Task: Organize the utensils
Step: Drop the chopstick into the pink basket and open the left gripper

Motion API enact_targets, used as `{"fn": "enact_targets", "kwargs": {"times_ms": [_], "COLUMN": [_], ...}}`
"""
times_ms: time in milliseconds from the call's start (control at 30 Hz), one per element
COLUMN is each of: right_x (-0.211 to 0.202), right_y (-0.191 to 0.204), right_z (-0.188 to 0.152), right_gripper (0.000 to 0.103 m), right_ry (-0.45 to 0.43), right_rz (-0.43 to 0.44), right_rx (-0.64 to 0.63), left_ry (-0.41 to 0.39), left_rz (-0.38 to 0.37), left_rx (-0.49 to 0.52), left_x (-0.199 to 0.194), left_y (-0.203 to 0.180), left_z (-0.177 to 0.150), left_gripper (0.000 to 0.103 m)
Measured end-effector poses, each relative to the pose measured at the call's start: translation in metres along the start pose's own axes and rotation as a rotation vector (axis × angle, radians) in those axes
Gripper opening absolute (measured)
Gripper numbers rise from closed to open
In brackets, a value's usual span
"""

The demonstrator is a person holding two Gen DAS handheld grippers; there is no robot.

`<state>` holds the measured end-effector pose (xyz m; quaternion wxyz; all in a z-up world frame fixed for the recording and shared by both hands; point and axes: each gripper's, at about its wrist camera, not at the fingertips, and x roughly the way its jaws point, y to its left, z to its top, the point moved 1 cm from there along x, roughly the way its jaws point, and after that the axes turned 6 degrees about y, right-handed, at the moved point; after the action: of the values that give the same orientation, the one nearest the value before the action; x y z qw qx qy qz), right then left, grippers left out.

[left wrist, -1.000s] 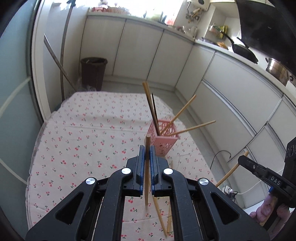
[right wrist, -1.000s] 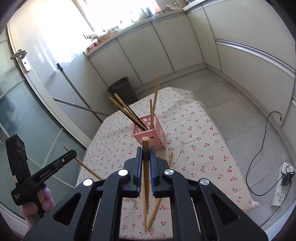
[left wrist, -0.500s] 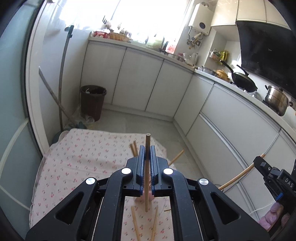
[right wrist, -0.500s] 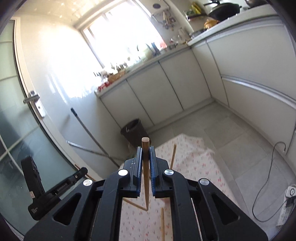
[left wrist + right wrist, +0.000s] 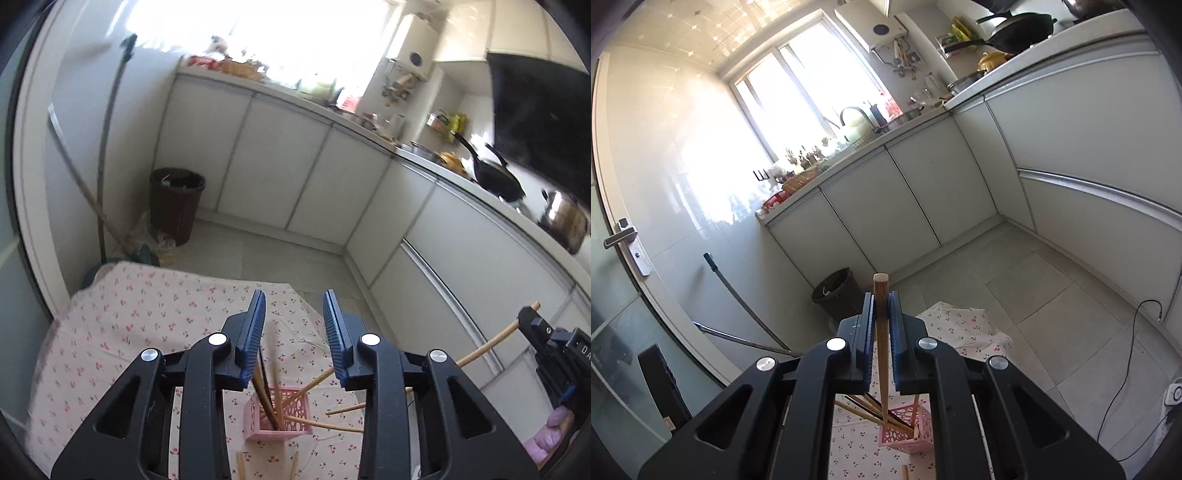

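Left gripper (image 5: 294, 332) above pink basket (image 5: 277, 413), jaws opening, nothing between pads. Right gripper (image 5: 881, 325) clenched on upright wooden chopstick (image 5: 881, 332) above basket. Several chopsticks (image 5: 321, 380) stand tilted inside basket on cherry-print worktop (image 5: 140, 314).

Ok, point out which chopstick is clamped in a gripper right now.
The chopstick pinched upright between the right gripper's pads. The others stand in the pink basket or lie on the cherry-print cloth; the left gripper is opening with nothing between its jaws.
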<state>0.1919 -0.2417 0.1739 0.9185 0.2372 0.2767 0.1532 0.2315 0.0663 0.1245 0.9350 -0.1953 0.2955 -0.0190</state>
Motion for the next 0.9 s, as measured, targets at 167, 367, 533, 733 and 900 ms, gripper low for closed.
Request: {"fn": "enact_targets", "kwargs": {"times_ms": [167, 367, 533, 733, 900], "right_x": [0.017, 0.038, 0.072, 0.082, 0.064], "right_y": [0.003, 0.011, 0.013, 0.023, 0.034], "right_z": [-0.004, -0.011, -0.030, -0.052, -0.060], "right_gripper": [0.008, 0.008, 0.010, 0.013, 0.013], "right_ry": [0.010, 0.031, 0.062, 0.111, 0.101], "right_rz": [-0.034, -0.059, -0.061, -0.101, -0.121], "right_rx": [-0.015, -0.021, -0.026, -0.109, -0.172], "left_ry": [0.028, 0.059, 0.098, 0.081, 0.060], "left_rz": [0.016, 0.024, 0.037, 0.055, 0.084], "left_rx": [-0.050, -0.074, -0.068, -0.009, 0.069], "left_x": [-0.002, -0.002, 0.008, 0.001, -0.009], "left_y": [0.022, 0.032, 0.033, 0.022, 0.003], "left_z": [0.003, 0.005, 0.001, -0.003, -0.012], "left_gripper": [0.031, 0.031, 0.032, 0.033, 0.040]}}
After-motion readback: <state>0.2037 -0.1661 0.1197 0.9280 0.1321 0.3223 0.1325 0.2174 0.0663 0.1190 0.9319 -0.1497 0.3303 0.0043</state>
